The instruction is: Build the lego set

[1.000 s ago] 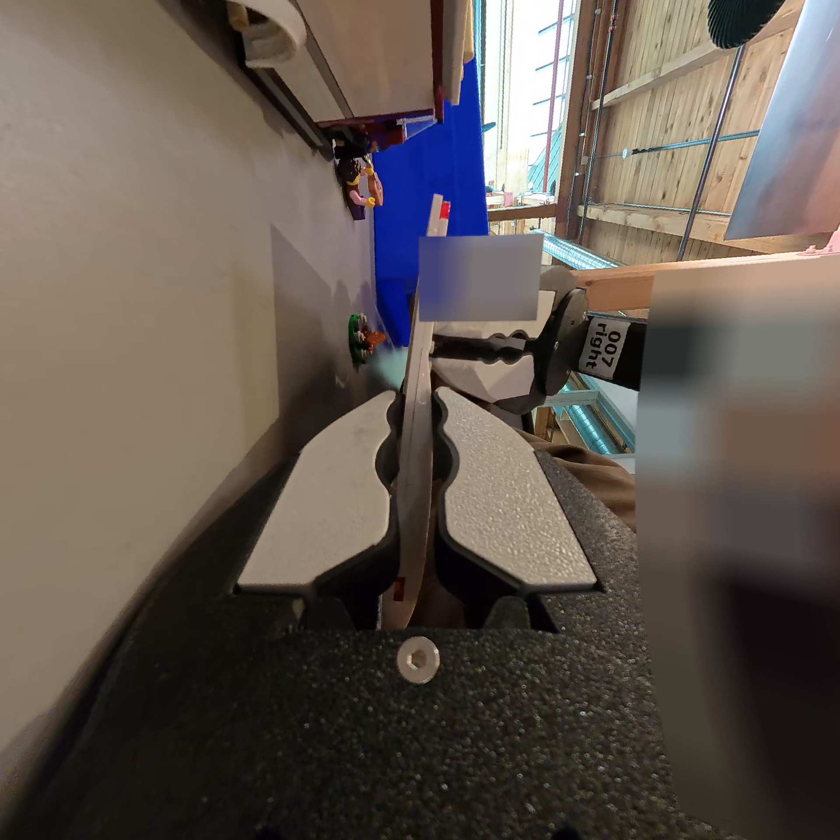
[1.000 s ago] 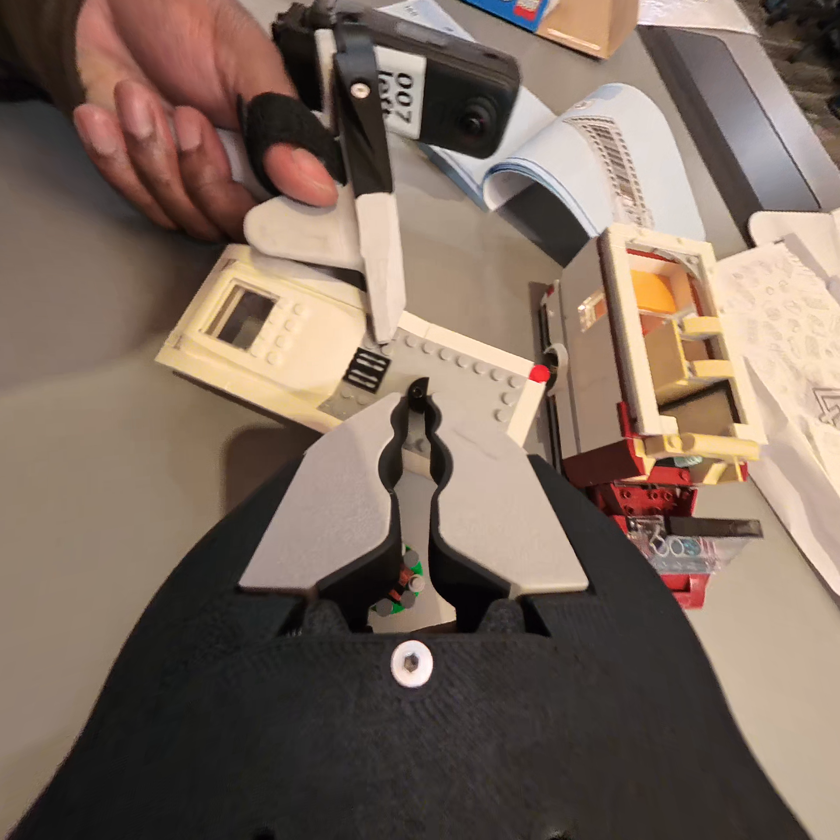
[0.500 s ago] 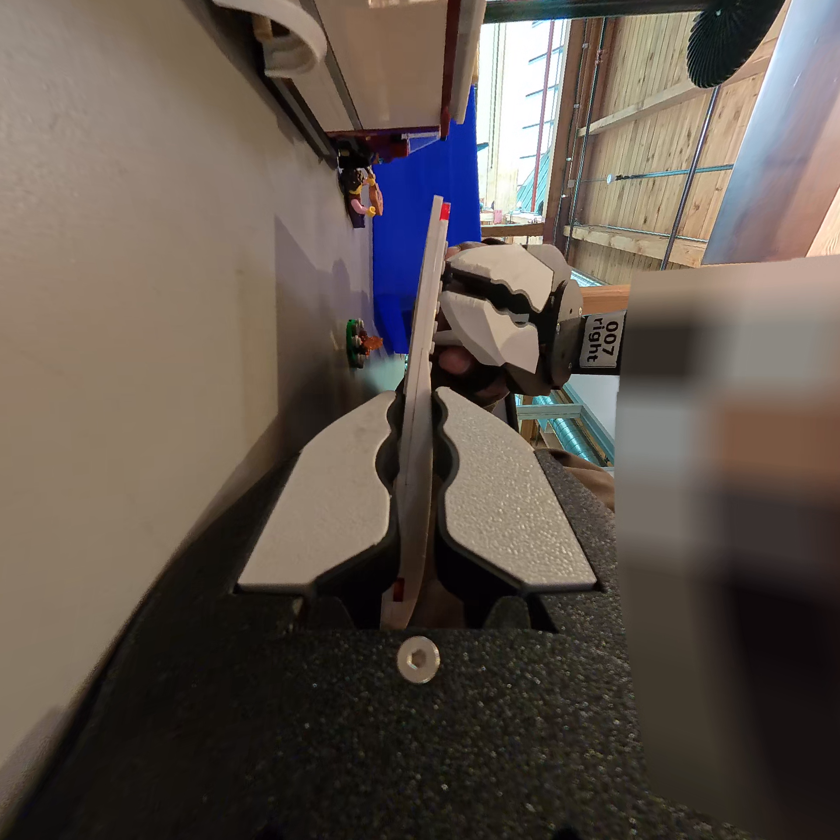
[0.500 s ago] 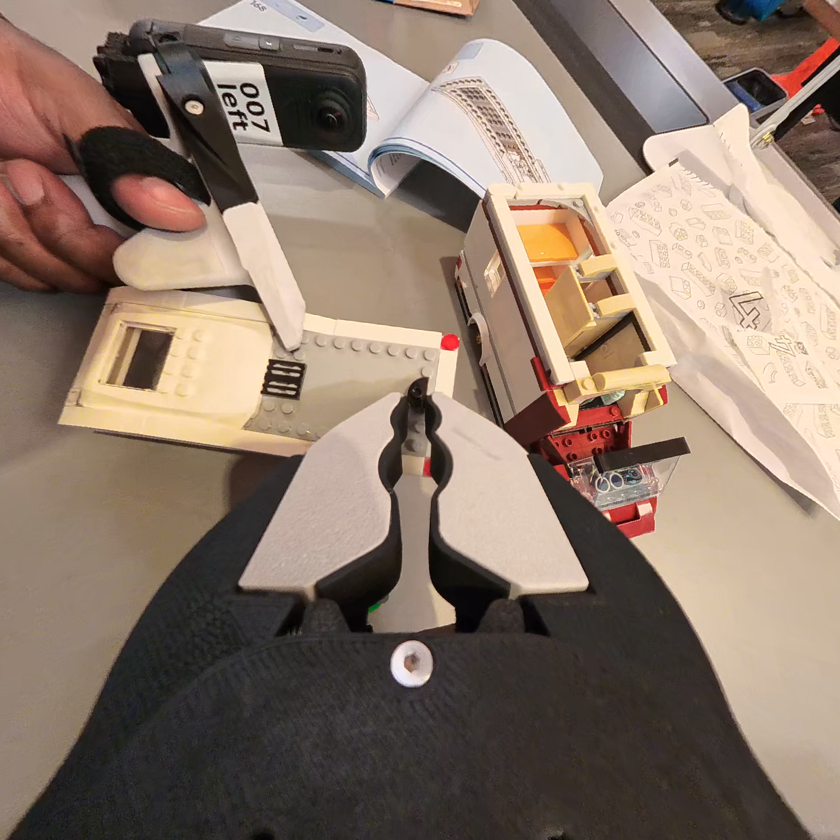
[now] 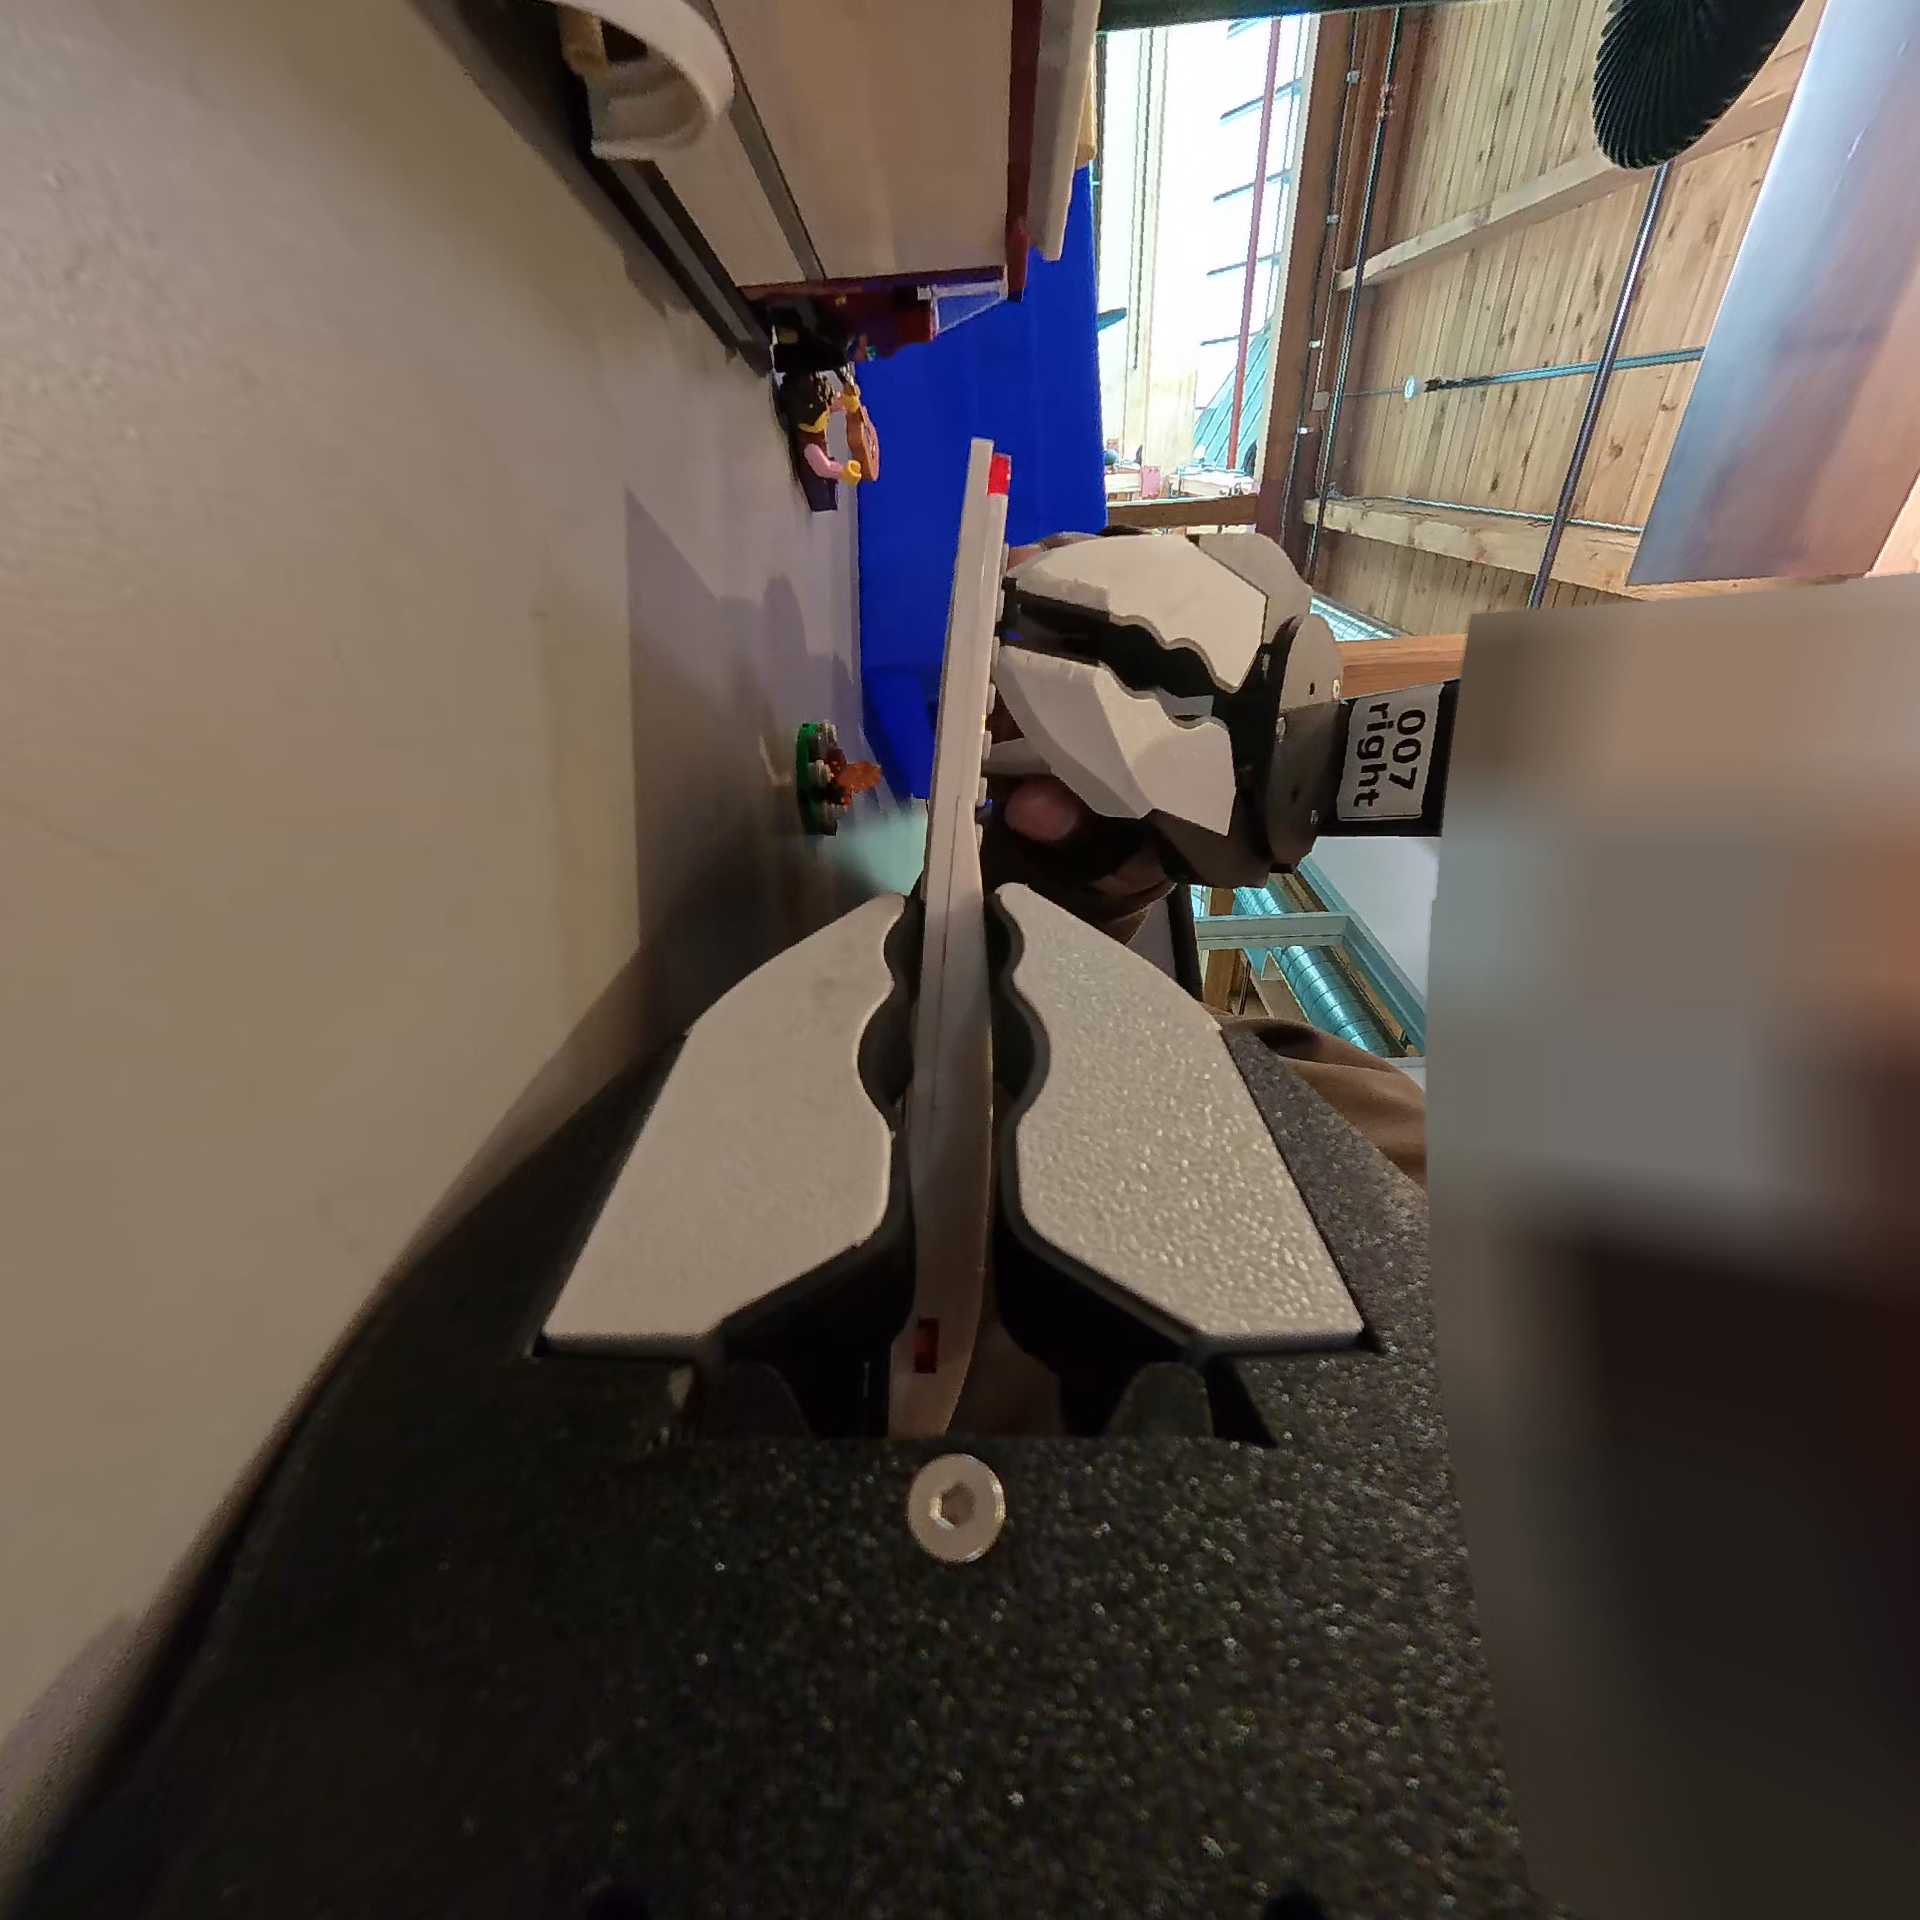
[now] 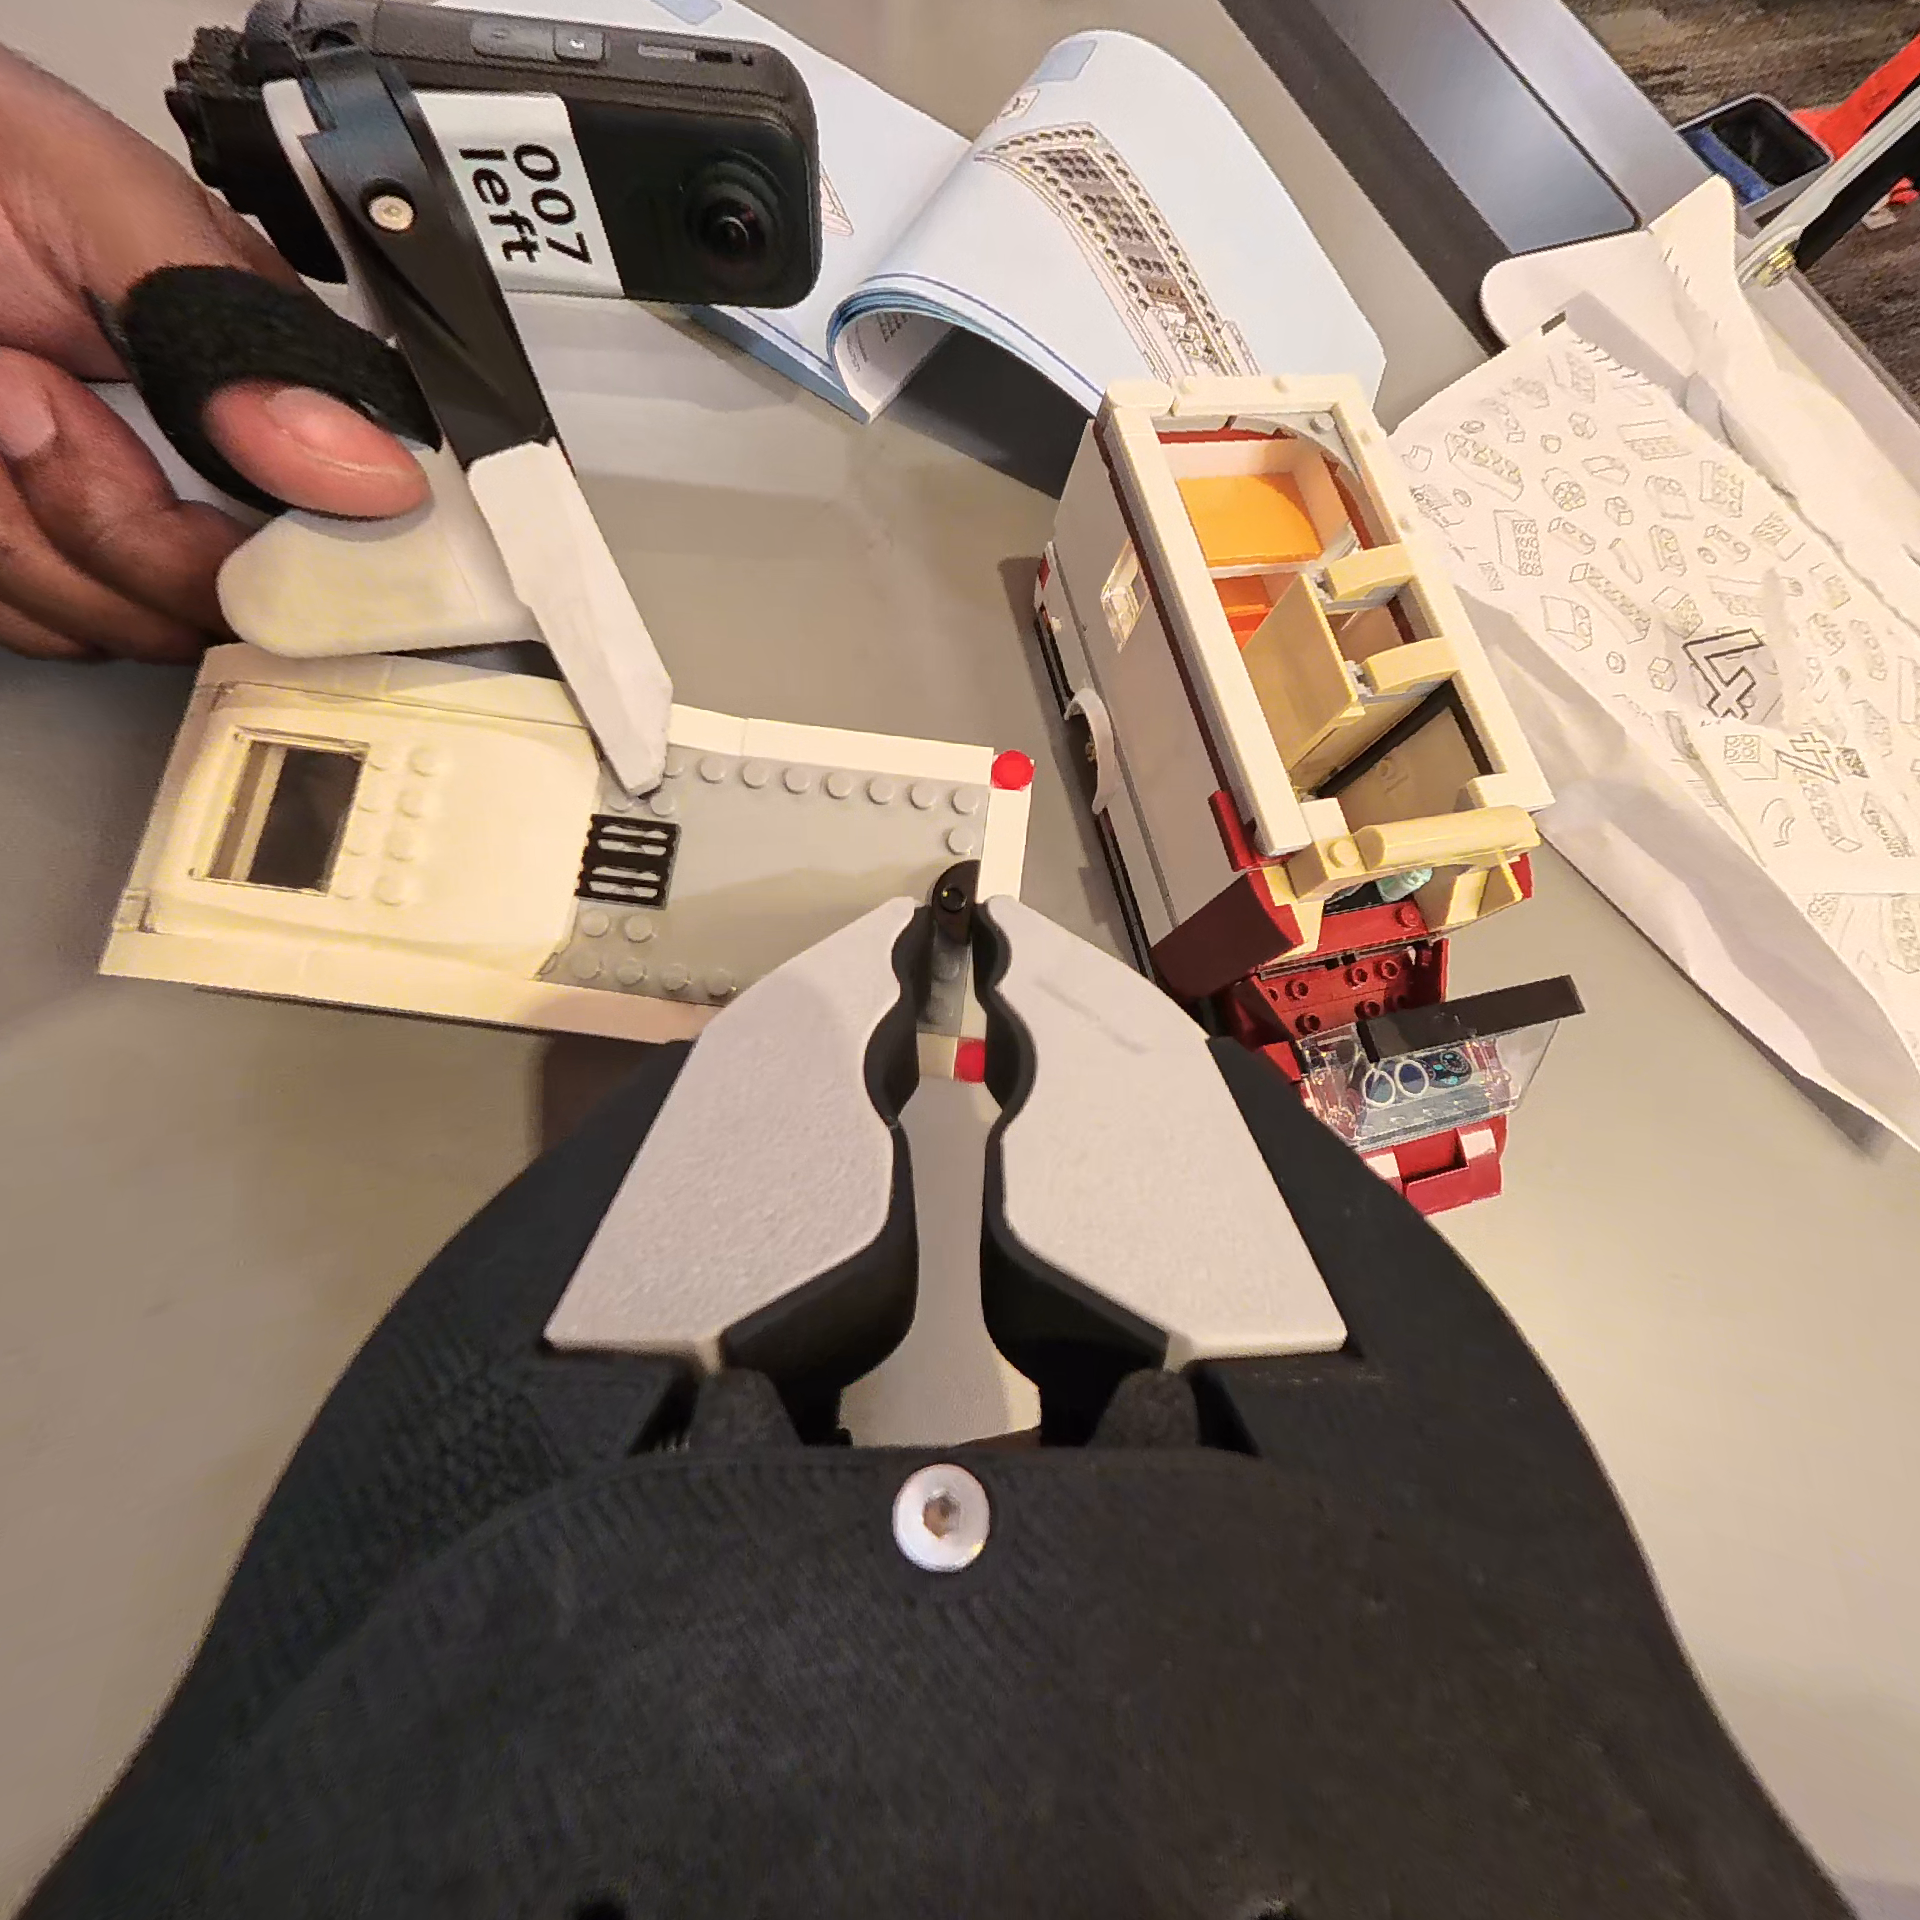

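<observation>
My left gripper [image 5: 951, 914] is shut on a flat white and grey brick-built roof panel [image 5: 961, 727], seen edge-on between its pads. In the right wrist view the panel [image 6: 416, 831] lies flat just above the grey table [image 6: 260, 1299], with the left gripper [image 6: 623, 727] clamped on its far edge and a hand behind it. My right gripper [image 6: 954, 914] is shut on a small black piece [image 6: 953, 896] and holds it at the grey studded part of the panel, near its right rim. In the left wrist view the right gripper [image 5: 1003, 686] has its tips against the panel's face.
A red and cream brick-built van body [image 6: 1299, 675] with an open top lies right of the panel. An open instruction booklet [image 6: 1039, 208] lies behind, and a white printed paper bag [image 6: 1662, 623] at the right. A minifigure [image 5: 831, 436] and a small green round piece [image 5: 821, 774] sit on the table. Across from one pair of fingers to the other is roughly 6 centimetres. To reach the minifigure [image 5: 831, 436] in a straight line is about 11 centimetres for my right fingers, about 15 centimetres for my left.
My right gripper has moved in to the panel with the small black piece, and its tips now meet the panel's face. My left gripper has kept its hold on the panel.
</observation>
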